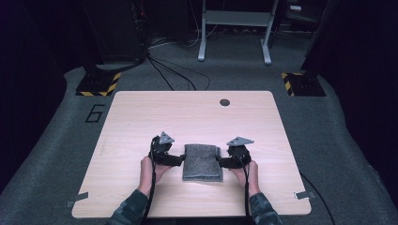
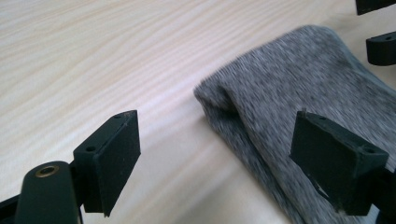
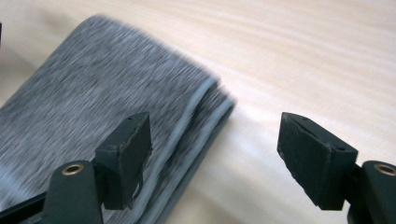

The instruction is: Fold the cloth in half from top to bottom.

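Observation:
A folded grey knit cloth (image 1: 202,161) lies flat on the light wooden table (image 1: 187,112), near its front edge. My left gripper (image 1: 180,160) sits at the cloth's left side, open. In the left gripper view (image 2: 219,135) one jaw hangs over bare wood and the other over the cloth's (image 2: 299,79) folded edge, neither pressing it. My right gripper (image 1: 219,161) is at the cloth's right side, also open. In the right gripper view (image 3: 217,135) one jaw hangs over the cloth's (image 3: 93,93) layered edge and the other over bare table. The right gripper's jaws (image 2: 378,25) show beyond the cloth.
A dark round grommet (image 1: 225,102) sits in the table's far edge. Tape tabs (image 1: 77,199) mark the front corners. Beyond the table stand a grey metal frame (image 1: 234,28), floor cables (image 1: 173,75) and two hazard-striped bases (image 1: 98,84).

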The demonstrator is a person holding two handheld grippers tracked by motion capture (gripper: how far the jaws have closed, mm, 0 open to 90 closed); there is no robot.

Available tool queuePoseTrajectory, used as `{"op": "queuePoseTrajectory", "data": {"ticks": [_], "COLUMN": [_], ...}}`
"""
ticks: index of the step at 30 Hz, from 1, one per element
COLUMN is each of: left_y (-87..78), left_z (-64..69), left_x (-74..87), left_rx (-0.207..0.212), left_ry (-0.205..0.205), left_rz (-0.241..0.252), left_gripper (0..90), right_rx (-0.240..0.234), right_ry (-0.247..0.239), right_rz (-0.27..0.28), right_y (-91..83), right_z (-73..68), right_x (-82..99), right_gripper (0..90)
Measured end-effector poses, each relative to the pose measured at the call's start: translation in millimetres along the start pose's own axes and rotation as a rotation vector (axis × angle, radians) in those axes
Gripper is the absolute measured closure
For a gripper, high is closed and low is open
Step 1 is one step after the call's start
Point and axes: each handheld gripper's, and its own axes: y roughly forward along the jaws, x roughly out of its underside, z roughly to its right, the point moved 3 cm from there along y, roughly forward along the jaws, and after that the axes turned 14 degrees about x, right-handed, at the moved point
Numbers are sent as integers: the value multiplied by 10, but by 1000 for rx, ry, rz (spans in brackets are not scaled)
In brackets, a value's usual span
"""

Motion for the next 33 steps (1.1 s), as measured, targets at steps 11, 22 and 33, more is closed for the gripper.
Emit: {"op": "queuePoseTrajectory", "data": {"ticks": [11,22,33], "left_y": [319,-287,-800], "left_z": [-176,-203,-512], "left_x": [85,233,816], "left_rx": [-63,-71,-197], "left_ry": [-32,-64,-148], "left_rz": [-86,38,20], "left_gripper": [161,121,102], "right_rx": [98,96,180], "right_ry": [-11,51,75], "right_rz": [-67,-35,-56], "right_y": [236,-17,-328], "right_z": [74,426,792], "right_x": [-82,17,315], "right_gripper": [251,195,134]}}
